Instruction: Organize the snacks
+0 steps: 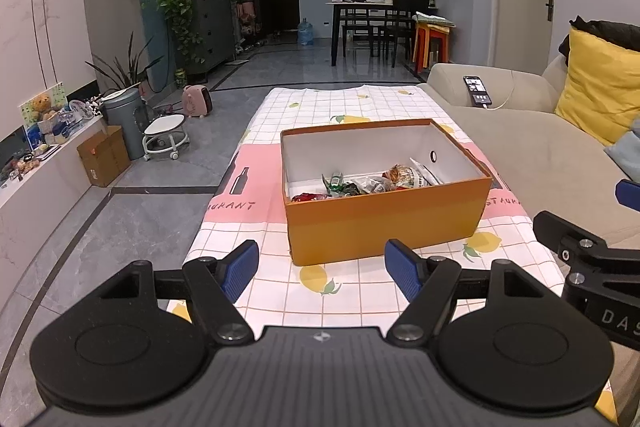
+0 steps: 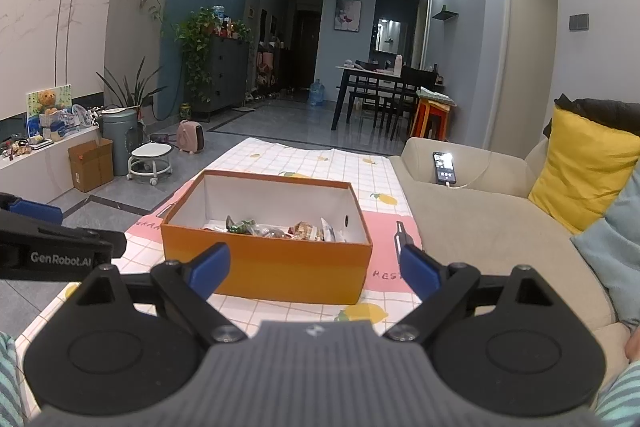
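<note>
looks close to finished, judging by the layout: wrapped snacks (image 1: pixel 372 183) heaped together inside an open orange box (image 1: pixel 384 227) with a white interior, sitting mid-frame on a desk (image 1: pixel 360 291) covered with a checked, lemon-printed cloth. no loose packets visible on the cloth around the box in either view, so little or nothing seems left to gather, though the near edge of the desk is hidden behind the tools. in the left wrist view, left gripper (image 1: pixel 322 269) low in the frame, just short of the box's near wall, angled gently downward, jaws spread wide and released, nothing between the blue pads (image 1: pixel 240 267). part of the other tool showing at the right edge of that view. in the right wrist view, right gripper (image 2: pixel 316 267) also low centre, aimed at the same box (image 2: pixel 264 263) from slightly to its right, tilted a little below level, jaws likewise parted and empty, blue pads (image 2: pixel 420 273) framing the box's near wall without touching it. snacks (image 2: pixel 280 229) seen there along the box floor. beige sofa (image 2: pixel 480 227) with a yellow cushion filling the right side of the frame, a phone (image 2: pixel 445 167) lying on its arm.
</note>
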A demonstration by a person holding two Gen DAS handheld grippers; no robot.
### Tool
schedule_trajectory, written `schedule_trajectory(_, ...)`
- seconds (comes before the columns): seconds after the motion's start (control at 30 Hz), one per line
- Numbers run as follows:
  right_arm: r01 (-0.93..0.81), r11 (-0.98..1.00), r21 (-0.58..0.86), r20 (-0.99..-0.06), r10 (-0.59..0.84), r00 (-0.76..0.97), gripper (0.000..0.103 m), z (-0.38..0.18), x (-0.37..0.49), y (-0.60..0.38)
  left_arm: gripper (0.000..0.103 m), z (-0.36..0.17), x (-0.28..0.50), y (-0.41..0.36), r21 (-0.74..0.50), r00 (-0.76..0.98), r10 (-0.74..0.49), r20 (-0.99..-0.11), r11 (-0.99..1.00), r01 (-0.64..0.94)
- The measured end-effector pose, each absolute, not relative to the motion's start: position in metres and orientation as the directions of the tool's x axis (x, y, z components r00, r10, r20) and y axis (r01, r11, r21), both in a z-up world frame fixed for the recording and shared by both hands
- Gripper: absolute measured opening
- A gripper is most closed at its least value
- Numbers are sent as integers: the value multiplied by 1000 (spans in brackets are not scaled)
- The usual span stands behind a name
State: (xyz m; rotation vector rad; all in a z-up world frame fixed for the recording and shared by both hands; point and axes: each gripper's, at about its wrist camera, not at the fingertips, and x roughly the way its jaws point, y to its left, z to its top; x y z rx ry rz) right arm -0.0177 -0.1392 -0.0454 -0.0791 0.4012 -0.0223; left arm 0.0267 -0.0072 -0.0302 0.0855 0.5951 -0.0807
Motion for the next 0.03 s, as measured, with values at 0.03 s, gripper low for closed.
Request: schedule_trajectory(0.03, 7, 997, -81, -391, -38, 920, 89, -46, -18, -138, 85, -30, 27, -7, 58, 826, -50, -561, 993, 100)
